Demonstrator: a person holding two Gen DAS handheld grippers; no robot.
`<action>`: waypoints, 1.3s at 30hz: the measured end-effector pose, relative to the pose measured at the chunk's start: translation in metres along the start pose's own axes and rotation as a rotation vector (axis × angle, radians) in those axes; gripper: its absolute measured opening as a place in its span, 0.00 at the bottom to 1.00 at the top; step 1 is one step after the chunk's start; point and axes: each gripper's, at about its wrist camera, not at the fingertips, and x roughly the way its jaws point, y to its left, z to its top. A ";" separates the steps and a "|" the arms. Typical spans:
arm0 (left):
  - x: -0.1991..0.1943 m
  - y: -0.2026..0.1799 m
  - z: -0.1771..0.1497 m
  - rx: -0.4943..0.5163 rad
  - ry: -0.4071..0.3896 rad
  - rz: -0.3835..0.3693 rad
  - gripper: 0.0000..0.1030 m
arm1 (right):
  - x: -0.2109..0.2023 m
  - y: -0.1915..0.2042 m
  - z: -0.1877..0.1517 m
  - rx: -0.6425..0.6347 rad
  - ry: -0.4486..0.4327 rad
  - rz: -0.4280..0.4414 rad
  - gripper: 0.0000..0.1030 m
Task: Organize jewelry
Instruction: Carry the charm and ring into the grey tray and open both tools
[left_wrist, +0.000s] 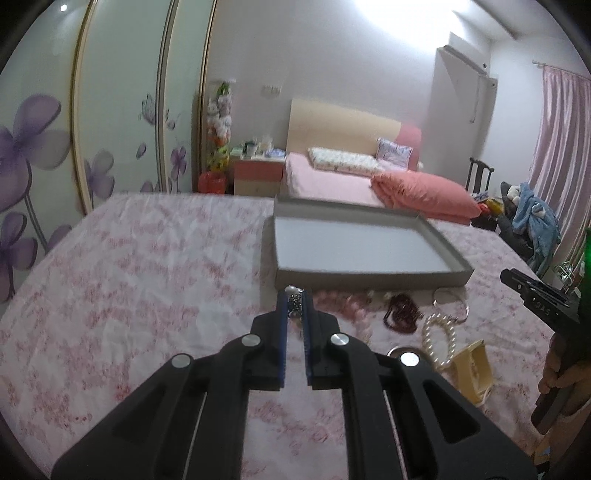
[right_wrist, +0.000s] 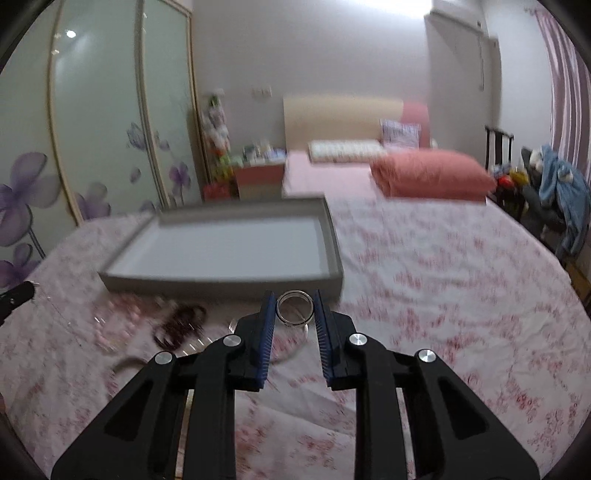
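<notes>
**While both grippers carry jewelry: drop and snag hazards near the tray**

While the left gripper (left_wrist: 294, 306) is clamped on a small sparkly piece with a pearl (left_wrist: 293, 295) at its fingertips, only a short length of that piece sits between the blue pads. The rest is hidden, so whether a chain hangs below cannot be determined. A shallow hold of this kind can slip if the gripper tilts or jolts, and the piece would land on the floral cloth (left_wrist: 147, 258) short of the tray (left_wrist: 369, 275).

The right gripper (right_wrist: 294, 314) holds a silver bangle (right_wrist: 294, 308) across its width, both pads touching the outer rim. A hard, round, smooth band gives little contact area. It may pivot or pop out sideways if pressure eases, and it could roll once released.

The tray lies just beyond both grippers and appears empty. Its near wall stands between the held items and the floor of the tray. A low approach risks striking this wall and pushing the light tray across the cloth.

Remaining jewelry lies on the cloth in front of the tray: a dark red bead strand (left_wrist: 400, 314), a white pearl bracelet (left_wrist: 439, 339), another silver bangle (left_wrist: 450, 304) and pink beads (left_wrist: 351, 306). A descending gripper could catch these loops and drag them. Motion blur in the right wrist view limits finer detail.
</notes>
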 end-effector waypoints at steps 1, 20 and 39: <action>-0.003 -0.003 0.003 0.008 -0.019 0.000 0.08 | -0.005 0.002 0.002 -0.006 -0.031 0.002 0.22; 0.005 -0.062 0.046 0.115 -0.204 0.066 0.08 | -0.016 0.031 0.031 -0.045 -0.316 -0.020 0.22; 0.135 -0.080 0.087 0.054 -0.096 0.053 0.08 | 0.096 0.008 0.061 0.020 -0.195 -0.006 0.22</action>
